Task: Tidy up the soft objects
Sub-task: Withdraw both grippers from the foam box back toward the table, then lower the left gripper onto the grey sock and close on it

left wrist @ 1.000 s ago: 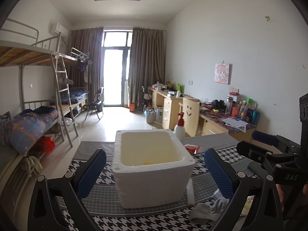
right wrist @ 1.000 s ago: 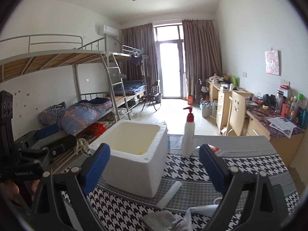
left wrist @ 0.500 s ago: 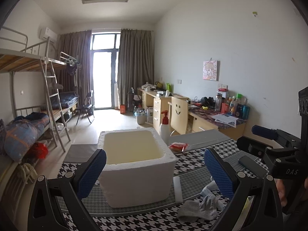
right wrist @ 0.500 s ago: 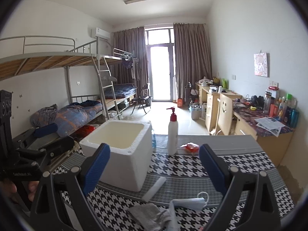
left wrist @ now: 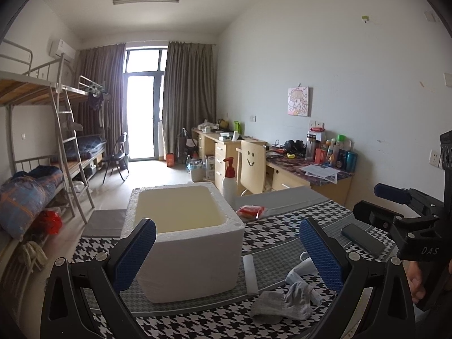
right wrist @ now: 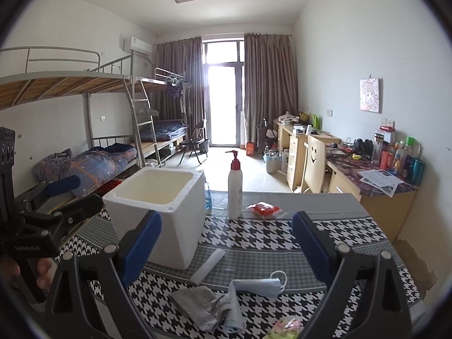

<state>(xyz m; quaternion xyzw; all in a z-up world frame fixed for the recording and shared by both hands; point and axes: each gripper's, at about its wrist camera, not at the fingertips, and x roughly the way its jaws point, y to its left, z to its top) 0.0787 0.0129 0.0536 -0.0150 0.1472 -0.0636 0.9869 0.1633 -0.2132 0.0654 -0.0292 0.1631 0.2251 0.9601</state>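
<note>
A crumpled grey sock (right wrist: 203,305) lies on the houndstooth cloth near the table's front edge, touching a light blue face mask (right wrist: 254,286). In the left wrist view the sock (left wrist: 282,302) sits right of the white foam box (left wrist: 183,240), below my right pad. The box (right wrist: 161,209) is open-topped and stands left of centre. My left gripper (left wrist: 226,254) hangs open above the box's near wall, holding nothing. My right gripper (right wrist: 226,251) is open and empty above the sock and mask. Each gripper also shows in the other's view, the left gripper (right wrist: 90,190) and the right gripper (left wrist: 367,200).
A white foam strip (right wrist: 207,265) lies beside the box. A red-capped pump bottle (right wrist: 235,192) and a red packet (right wrist: 264,209) stand behind it. A dark phone (left wrist: 363,238) rests at the right. A pink-green wrapper (right wrist: 285,326) sits at the front edge. Bunk beds are left, desks right.
Both grippers have drawn back from the box and stayed open. The box has slid left in both views, and the sock and mask show more fully.
</note>
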